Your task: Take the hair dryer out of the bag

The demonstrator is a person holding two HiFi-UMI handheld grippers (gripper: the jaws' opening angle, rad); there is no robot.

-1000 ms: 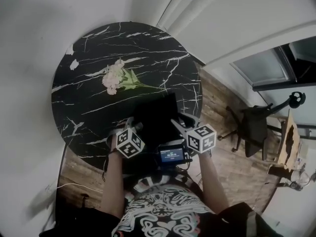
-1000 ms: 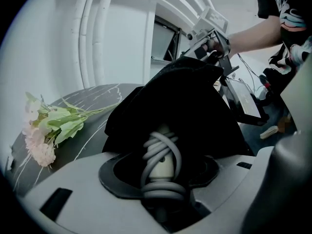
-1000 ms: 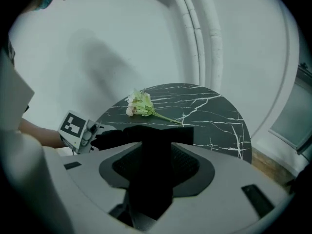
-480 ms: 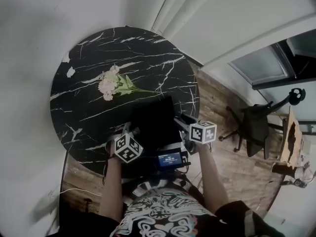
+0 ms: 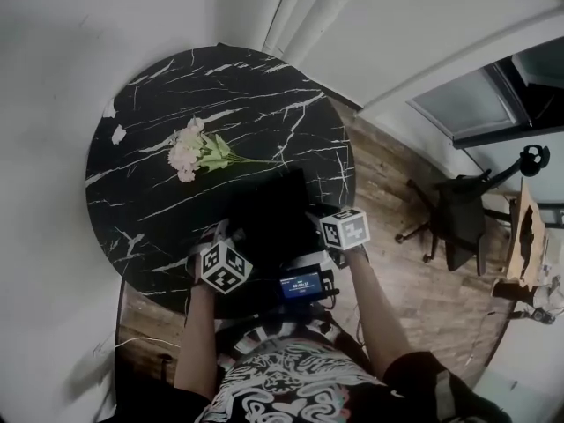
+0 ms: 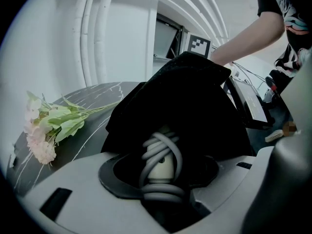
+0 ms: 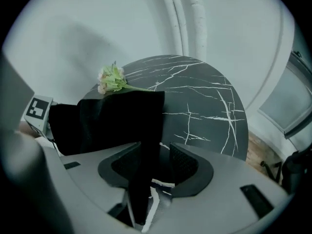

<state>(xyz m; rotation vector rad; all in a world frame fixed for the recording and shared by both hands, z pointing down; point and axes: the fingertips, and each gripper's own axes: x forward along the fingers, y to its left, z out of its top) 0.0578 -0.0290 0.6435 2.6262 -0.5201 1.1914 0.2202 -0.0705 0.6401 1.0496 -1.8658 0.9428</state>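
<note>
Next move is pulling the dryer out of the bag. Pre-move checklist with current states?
1. Left gripper on the hair dryer: ok, jaws closed round its cord-wrapped handle.
2. Right gripper holding the bag: ok, black fabric sits pinched between its jaws.
3. Dryer free of the bag: not ok, only the handle shows; the rest is inside.
4. Cord secured: ok on the handle, where it is wound round; its plug end is not visible.
5. Flowers out of the pull path: ok, they lie on the table beyond the bag.
6. Bag mouth wide enough: cannot tell.
</note>
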